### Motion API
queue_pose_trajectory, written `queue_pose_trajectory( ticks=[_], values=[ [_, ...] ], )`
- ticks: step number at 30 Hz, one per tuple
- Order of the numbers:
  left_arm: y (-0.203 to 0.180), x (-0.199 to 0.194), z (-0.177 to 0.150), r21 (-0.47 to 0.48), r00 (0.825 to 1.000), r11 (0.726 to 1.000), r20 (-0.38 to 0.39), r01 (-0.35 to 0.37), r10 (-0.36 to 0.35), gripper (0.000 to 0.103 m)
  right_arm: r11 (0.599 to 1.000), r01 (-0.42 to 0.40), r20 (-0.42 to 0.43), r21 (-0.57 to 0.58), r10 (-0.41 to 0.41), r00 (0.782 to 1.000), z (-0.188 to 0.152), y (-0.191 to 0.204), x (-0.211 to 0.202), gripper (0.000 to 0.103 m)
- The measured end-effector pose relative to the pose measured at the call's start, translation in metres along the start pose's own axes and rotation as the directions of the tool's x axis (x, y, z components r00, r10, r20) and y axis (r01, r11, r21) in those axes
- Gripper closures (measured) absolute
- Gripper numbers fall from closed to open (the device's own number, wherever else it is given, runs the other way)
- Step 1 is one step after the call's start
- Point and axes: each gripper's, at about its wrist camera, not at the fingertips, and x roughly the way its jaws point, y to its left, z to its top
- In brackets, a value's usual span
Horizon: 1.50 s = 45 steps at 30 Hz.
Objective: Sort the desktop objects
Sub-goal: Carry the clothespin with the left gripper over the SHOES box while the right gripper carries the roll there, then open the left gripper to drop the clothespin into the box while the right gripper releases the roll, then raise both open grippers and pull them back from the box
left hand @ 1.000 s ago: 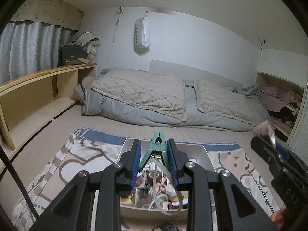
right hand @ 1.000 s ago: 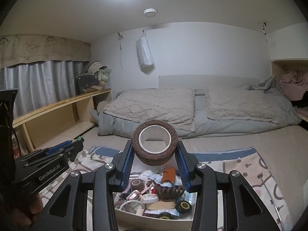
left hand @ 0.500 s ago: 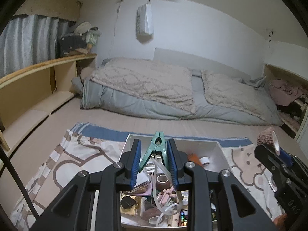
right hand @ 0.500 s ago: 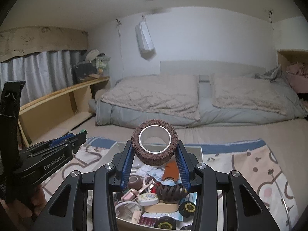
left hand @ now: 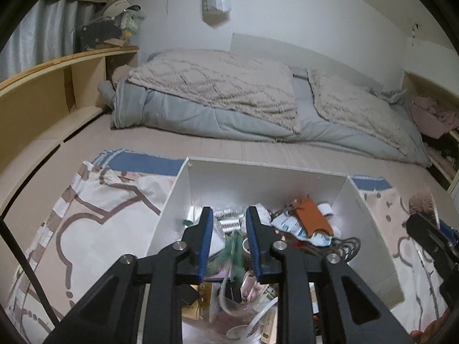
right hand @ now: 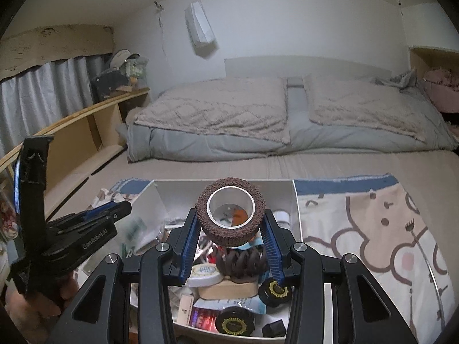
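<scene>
Left wrist view: left gripper hangs over the white box, which sits on a patterned cloth. Its 2 jaws stand close together, no wider than in the 2 frames before. The green clip that stood upright between the pads now shows only as a blurred smear low between them; cannot tell whether it is clamped or falling free. Box floor is crowded: orange tag, clear tubing, small packets.

Right wrist view: right gripper pinches the brown tape roll across its sides, hole facing the camera, above the box clutter.

Risks: the clip dropping unsorted into the heap; the roll landing on the brown hair claw and rolling off; the 2 grippers crowding each other over 1 box.
</scene>
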Motion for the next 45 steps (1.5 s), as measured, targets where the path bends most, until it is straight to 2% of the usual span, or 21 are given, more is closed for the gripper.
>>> queue_pose_trajectory(
  ticks=[13,22,24,26,31,34,36,38,42,43,44,45],
  values=[
    [0.001,0.026,-0.017,0.012,0.997,1.000,-0.078,-0.021,0.021,0.080,1.000,0.002,-0.067,-0.008,-0.002,0.998,-0.011,0.001,0.019,0.060],
    [-0.008,0.015,-0.016,0.043,0.998,0.999,-0.064,-0.014,0.017,0.080,0.999,-0.034,-0.126,0.015,0.036,0.991,-0.018,-0.001,0.028,0.060],
    [-0.010,0.012,-0.014,0.051,0.998,0.998,-0.058,-0.020,0.023,0.072,0.999,-0.037,-0.149,0.019,0.039,0.988,-0.020,-0.001,0.032,0.060],
    [-0.010,0.008,-0.012,0.054,0.998,0.998,-0.050,-0.022,0.025,0.060,0.999,-0.035,-0.175,0.020,0.038,0.984,-0.022,-0.001,0.035,0.060],
    [-0.011,0.000,-0.007,0.068,0.999,0.997,-0.027,-0.038,0.040,0.051,1.000,-0.010,-0.256,0.022,0.015,0.966,-0.027,-0.002,0.043,0.060],
    [-0.012,-0.005,-0.006,0.071,0.999,0.997,-0.019,-0.036,0.037,0.046,0.999,-0.017,-0.285,0.046,0.030,0.958,-0.030,-0.005,0.045,0.060],
    [-0.013,-0.007,-0.005,0.073,0.999,0.997,-0.018,-0.035,0.037,0.041,0.998,-0.017,-0.302,0.054,0.033,0.953,-0.030,-0.006,0.046,0.060],
    [-0.014,-0.008,-0.005,0.076,0.999,0.996,-0.015,-0.038,0.040,0.029,0.998,-0.026,-0.314,0.061,0.044,0.948,-0.031,-0.006,0.047,0.060],
    [-0.015,-0.011,-0.005,0.084,0.999,0.995,-0.013,-0.048,0.050,0.020,0.997,-0.029,-0.321,0.073,0.051,0.946,-0.033,-0.006,0.047,0.059],
    [-0.015,-0.012,-0.005,0.084,0.999,0.995,-0.011,-0.051,0.052,0.018,0.996,-0.035,-0.315,0.081,0.059,0.947,-0.034,-0.006,0.046,0.050],
    [-0.015,-0.013,-0.005,0.085,0.998,0.995,-0.010,-0.054,0.055,0.015,0.996,-0.037,-0.307,0.087,0.062,0.950,-0.034,-0.006,0.045,0.031],
    [-0.015,-0.014,-0.004,0.085,0.998,0.995,-0.008,-0.057,0.058,0.014,0.996,-0.030,-0.299,0.087,0.055,0.953,-0.034,-0.006,0.044,0.021]
  ],
)
